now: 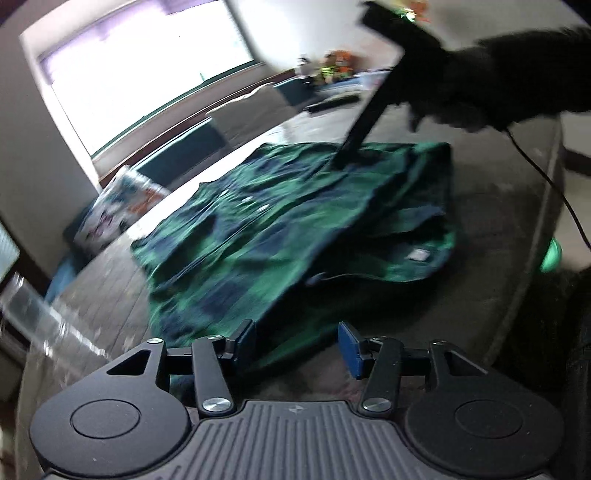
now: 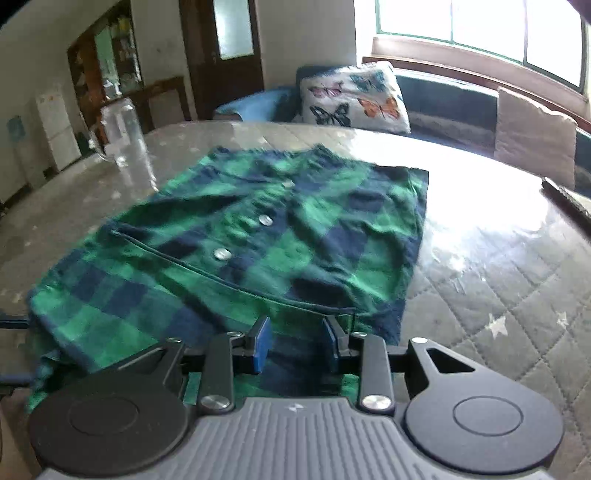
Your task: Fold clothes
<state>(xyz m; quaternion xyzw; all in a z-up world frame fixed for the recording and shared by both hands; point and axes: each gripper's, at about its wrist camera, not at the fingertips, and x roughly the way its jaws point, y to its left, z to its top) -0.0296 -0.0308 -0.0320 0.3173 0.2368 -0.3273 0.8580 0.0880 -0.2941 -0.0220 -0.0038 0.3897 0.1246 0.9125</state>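
I have a green and navy plaid shirt (image 2: 236, 236) lying partly folded on the counter (image 2: 498, 280), which is covered in a grey quilted cloth with small pale stars. From the right wrist view I see the shirt's button placket running away from me, with three silvery buttons (image 2: 222, 253) in a line, and a folded layer whose piped edge crosses the cloth just ahead of my right tool (image 2: 295, 341). That tool has its blue-padded fingers apart, hovering over the near edge of the shirt with plaid fabric showing between and beneath them; I cannot tell whether the pads touch it. My left tool (image 1: 298, 345) is also spread open, sitting at the shirt's near corner with nothing between its fingers. In the left wrist view the right tool appears as a dark, blurred shape (image 1: 354, 144) coming down onto the far side of the shirt, a black cable (image 1: 546, 177) trailing from it across the counter. A small white label (image 1: 418, 254) shows on the shirt's lower layer near its right edge. A clear plastic bottle (image 2: 125, 136) stands on the counter just beyond the shirt's left side. Past the counter's far rim a butterfly-print cushion (image 2: 354, 98) rests on a dark window seat beneath a bright window (image 2: 480, 26).
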